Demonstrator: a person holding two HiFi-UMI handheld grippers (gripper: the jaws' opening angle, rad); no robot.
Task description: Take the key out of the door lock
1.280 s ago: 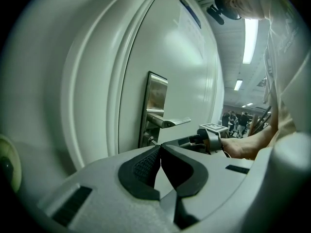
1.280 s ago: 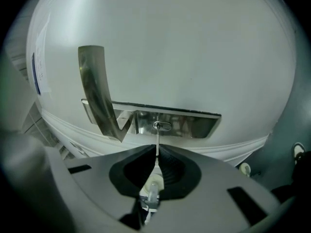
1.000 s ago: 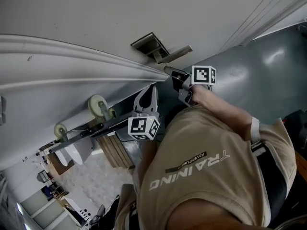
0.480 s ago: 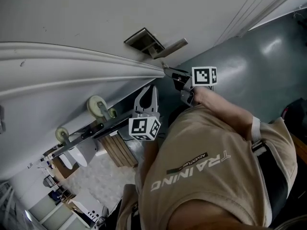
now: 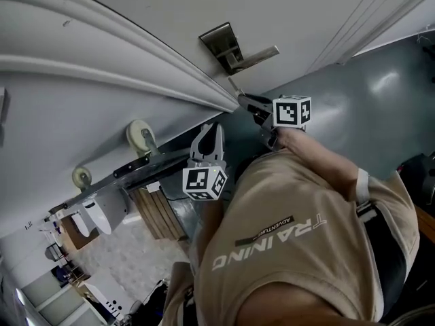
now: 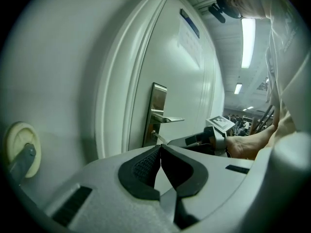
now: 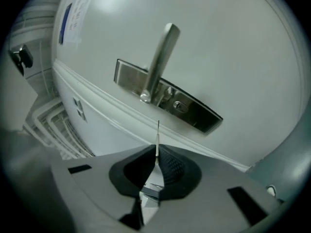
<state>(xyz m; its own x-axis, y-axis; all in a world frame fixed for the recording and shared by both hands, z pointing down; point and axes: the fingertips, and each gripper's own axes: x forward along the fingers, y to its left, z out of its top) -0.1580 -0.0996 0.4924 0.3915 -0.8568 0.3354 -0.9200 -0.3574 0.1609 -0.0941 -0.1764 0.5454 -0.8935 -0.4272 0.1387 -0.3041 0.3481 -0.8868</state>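
The steel lock plate (image 7: 194,111) with its keyhole (image 7: 179,105) and lever handle (image 7: 160,62) sits on the white door (image 5: 136,19). A thin metal key (image 7: 157,135) sticks out of my right gripper (image 7: 156,154), which is shut on it. The key tip is clear of the keyhole, a short way off the plate. From the head view the key (image 5: 233,87) points toward the lock plate (image 5: 221,43) from the right gripper (image 5: 243,100). My left gripper (image 5: 211,131) hangs lower by the door edge, shut with nothing in it, and the left gripper view also shows its jaws together.
Two cream round rollers (image 5: 139,138) and a black bar (image 5: 136,168) are fixed lower on the door side. The grey floor (image 5: 380,100) lies to the right. The person's beige shirt (image 5: 299,250) fills the bottom of the head view.
The head view has swung, so the door and lock plate sit higher and more tilted. The right gripper keeps the key just off the plate. The left gripper has barely moved.
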